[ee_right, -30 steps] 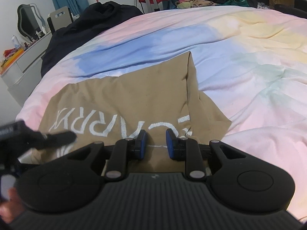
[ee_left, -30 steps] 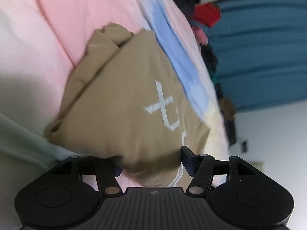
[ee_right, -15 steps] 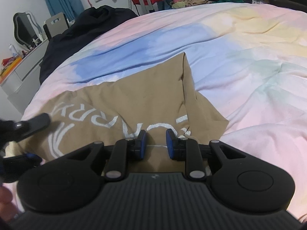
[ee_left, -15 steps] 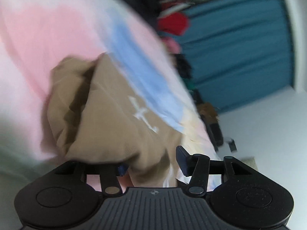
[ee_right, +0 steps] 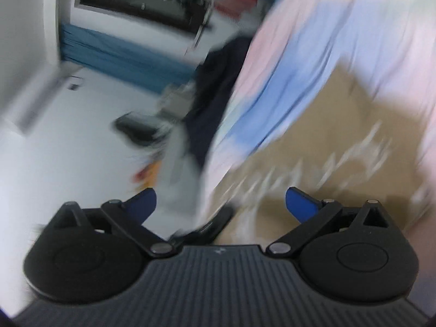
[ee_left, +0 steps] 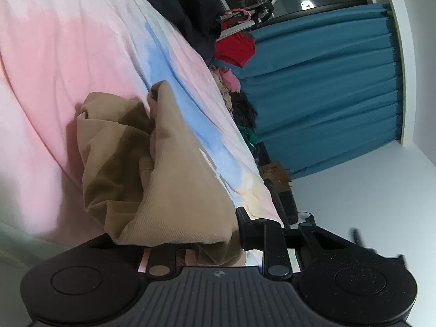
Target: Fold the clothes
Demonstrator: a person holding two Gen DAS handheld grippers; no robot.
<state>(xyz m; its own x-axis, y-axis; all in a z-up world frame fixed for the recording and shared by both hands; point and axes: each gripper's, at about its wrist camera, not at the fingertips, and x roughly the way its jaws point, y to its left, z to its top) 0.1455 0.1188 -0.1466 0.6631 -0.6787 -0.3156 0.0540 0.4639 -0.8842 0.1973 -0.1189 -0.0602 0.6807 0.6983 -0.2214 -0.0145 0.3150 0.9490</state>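
A tan shirt with white lettering lies on the pastel bedspread. One end of it is bunched up and raised off the bed. My left gripper is closing on that bunch. Its right finger presses against the fabric, while the cloth hides the left finger. In the blurred right wrist view my right gripper is opening wide, with blue pads far apart and nothing between them. The flat part of the tan shirt lies just beyond it on the bedspread.
A dark garment is heaped at the bed's far edge, with red cloth and a pile of mixed clothes beside it. A teal curtain hangs behind them. The bed's edge and the dark garment are at the right gripper's left.
The left jaws narrowed around the bunched shirt and lifted it a little. The right jaws went from nearly shut to wide open, and that gripper rolled and swung toward the bed's edge.
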